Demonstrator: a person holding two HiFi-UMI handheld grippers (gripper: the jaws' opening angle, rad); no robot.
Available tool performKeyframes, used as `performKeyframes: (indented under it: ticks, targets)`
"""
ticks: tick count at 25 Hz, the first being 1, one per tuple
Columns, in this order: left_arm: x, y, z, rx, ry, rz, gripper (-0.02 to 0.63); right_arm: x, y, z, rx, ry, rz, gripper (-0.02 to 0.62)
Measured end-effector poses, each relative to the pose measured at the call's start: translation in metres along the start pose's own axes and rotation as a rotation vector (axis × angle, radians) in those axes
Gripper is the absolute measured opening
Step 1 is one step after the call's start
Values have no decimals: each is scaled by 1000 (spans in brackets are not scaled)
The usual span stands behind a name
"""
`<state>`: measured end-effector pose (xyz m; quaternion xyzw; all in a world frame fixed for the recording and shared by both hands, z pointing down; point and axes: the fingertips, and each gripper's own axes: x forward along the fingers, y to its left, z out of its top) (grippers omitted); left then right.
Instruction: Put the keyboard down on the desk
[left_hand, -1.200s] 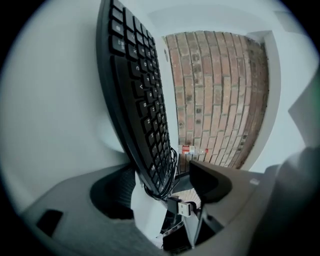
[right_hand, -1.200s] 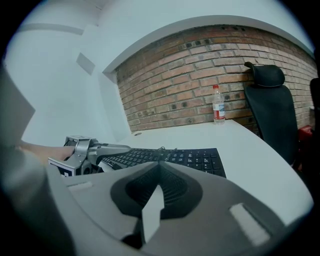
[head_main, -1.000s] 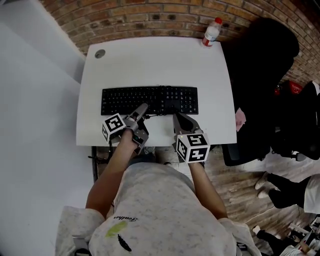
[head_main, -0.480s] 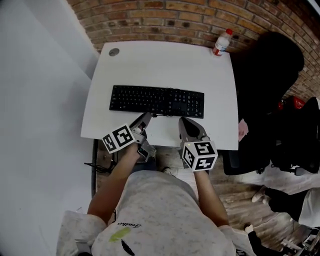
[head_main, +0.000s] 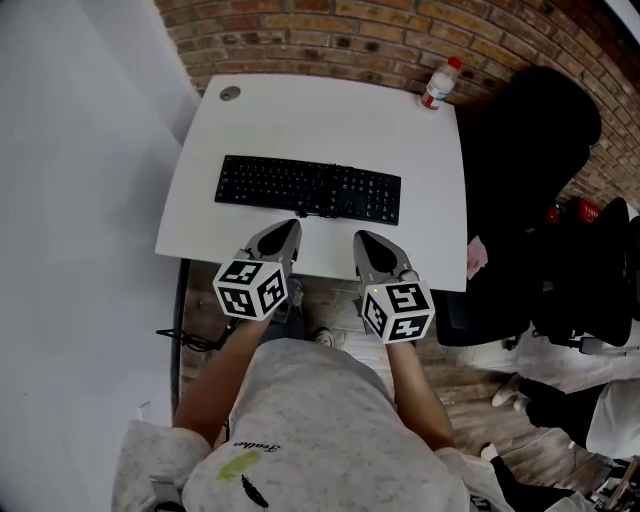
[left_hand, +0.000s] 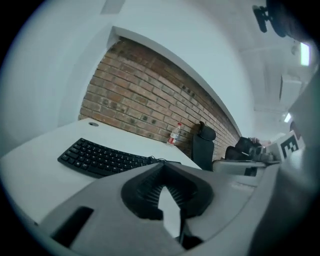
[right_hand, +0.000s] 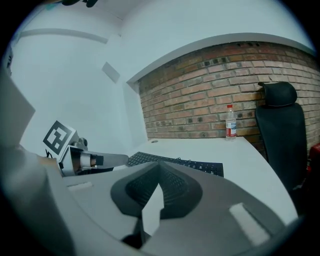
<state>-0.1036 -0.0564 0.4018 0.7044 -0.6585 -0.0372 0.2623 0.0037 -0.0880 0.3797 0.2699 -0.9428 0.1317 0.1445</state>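
Observation:
The black keyboard (head_main: 308, 189) lies flat across the middle of the white desk (head_main: 320, 120), its cable at the near edge. Both grippers hover over the desk's front edge, short of the keyboard and not touching it. My left gripper (head_main: 285, 229) is shut, its jaws meeting tip to tip with nothing between them. My right gripper (head_main: 362, 240) is shut and empty too. The keyboard (left_hand: 100, 157) lies beyond the closed jaws (left_hand: 162, 167) in the left gripper view. In the right gripper view the keyboard (right_hand: 175, 162) lies past the closed tips (right_hand: 160, 167).
A water bottle (head_main: 438, 84) with a red cap stands at the desk's far right corner. A round cable grommet (head_main: 230, 93) sits at the far left corner. A black office chair (head_main: 520, 180) stands to the right. A brick wall runs behind the desk.
Both grippers have drawn back from the keyboard's near edge to the desk's front edge. The left gripper's jaws have gone from open to shut. The keyboard stays flat on the desk.

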Motion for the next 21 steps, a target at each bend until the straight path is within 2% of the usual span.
performKeyframes:
  ticks: [6, 21]
  targets:
    - [-9, -14, -7, 68, -7, -2, -8, -12, 6, -2, -37, -13, 6, 11]
    - [-9, -24, -17, 79, 11, -5, -8, -19, 6, -5, -48, -14, 14, 11]
